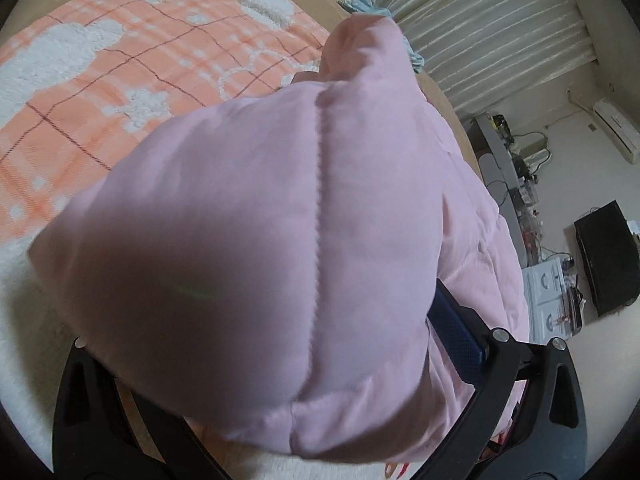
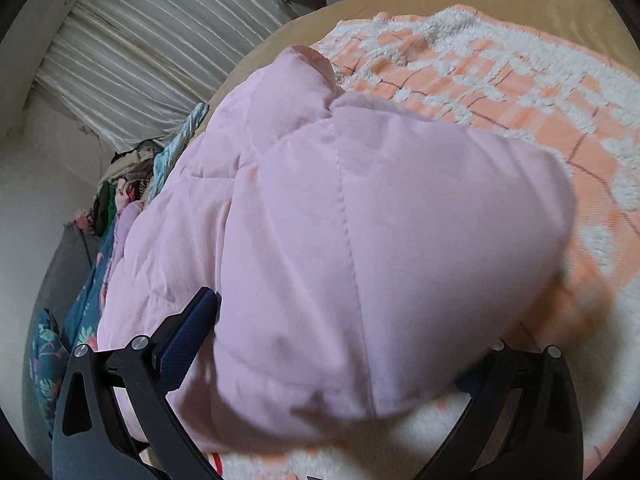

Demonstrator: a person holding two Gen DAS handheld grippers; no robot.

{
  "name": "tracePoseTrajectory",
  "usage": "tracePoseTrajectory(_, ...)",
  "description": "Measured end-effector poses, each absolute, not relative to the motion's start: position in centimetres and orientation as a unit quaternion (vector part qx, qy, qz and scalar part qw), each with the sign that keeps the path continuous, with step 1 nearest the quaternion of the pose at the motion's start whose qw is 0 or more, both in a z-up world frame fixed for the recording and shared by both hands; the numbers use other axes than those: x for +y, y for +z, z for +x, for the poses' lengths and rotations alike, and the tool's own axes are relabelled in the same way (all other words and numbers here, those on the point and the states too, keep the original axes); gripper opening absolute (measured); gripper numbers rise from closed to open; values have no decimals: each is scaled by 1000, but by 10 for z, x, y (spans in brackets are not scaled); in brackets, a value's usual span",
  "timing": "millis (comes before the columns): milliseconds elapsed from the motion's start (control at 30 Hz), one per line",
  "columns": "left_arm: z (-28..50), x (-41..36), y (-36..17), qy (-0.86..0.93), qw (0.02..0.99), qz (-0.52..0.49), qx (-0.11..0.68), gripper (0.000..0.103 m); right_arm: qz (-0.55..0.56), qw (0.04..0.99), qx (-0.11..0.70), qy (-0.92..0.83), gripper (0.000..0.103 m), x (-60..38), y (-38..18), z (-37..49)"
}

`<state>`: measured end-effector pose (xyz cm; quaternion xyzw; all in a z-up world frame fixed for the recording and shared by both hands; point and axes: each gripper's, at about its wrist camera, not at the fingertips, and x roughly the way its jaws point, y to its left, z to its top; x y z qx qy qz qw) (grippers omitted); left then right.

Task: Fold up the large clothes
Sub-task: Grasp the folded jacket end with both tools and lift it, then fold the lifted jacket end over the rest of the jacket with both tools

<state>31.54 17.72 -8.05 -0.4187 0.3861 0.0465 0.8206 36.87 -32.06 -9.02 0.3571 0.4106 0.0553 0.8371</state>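
Both grippers are up close against a puffy pink quilted jacket (image 1: 280, 220), each one buried in a bulging fold of it. The left gripper (image 1: 288, 360) points forward and down over the bed; only its right blue-padded finger (image 1: 456, 328) shows, lying against the side of the padded fabric, while the other finger is hidden under the bulge. The fabric fills the gap between the jaws, so it looks pinched around a thick wad of jacket. The right gripper (image 2: 340, 340) is much the same: its left blue-padded finger (image 2: 192, 332) presses into the pink cloth and the far finger is covered, with the jacket bunched between the black arms.

The jacket (image 2: 320, 220) is lifted at the held ends and trails away along the edge of the bed, its stitched seams running up the middle of each bulge. Under it lies an orange and white checked blanket (image 1: 120, 80) with fluffy white patches, spread over a tan bed sheet (image 2: 460, 0). Pale pleated curtains (image 1: 480, 20) hang just past the bed. A heap of mixed clothes (image 2: 128, 184) and a dark blue floral cloth (image 2: 84, 320) sit beside the jacket. Farther off there is a long desk cluttered with cables (image 1: 516, 176), a black box (image 1: 604, 256) on the floor, and a wall air conditioner (image 1: 616, 124).
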Motion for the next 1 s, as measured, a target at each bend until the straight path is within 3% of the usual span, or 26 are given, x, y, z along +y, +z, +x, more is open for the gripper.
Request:
tracePoseTrajectory(267, 316, 174, -80, 46, 836, -406, 367, 95, 360, 846, 386, 71, 98, -317, -96, 381)
tracePoseTrajectory(333, 316, 171, -76, 49, 842, -395, 365, 93, 356, 849, 383, 78, 88, -316, -95, 383)
tracePoseTrajectory(367, 316, 170, -73, 51, 846, -386, 364, 89, 349, 852, 380, 87, 84, -315, -93, 383)
tracePoseTrajectory(433, 317, 164, -65, 59, 858, -358, 364, 81, 329, 862, 374, 96, 66, -310, -86, 383)
tracePoseTrajectory(533, 317, 155, -52, 66, 870, -323, 366, 68, 272, 885, 363, 104, 51, -299, -70, 379)
tracePoseTrajectory(767, 316, 144, -34, 63, 887, -272, 367, 48, 206, 902, 366, 104, 43, -284, -54, 381)
tracePoseTrajectory(1000, 316, 137, -21, 60, 900, -236, 362, 37, 149, 914, 362, 104, 38, -270, -44, 376)
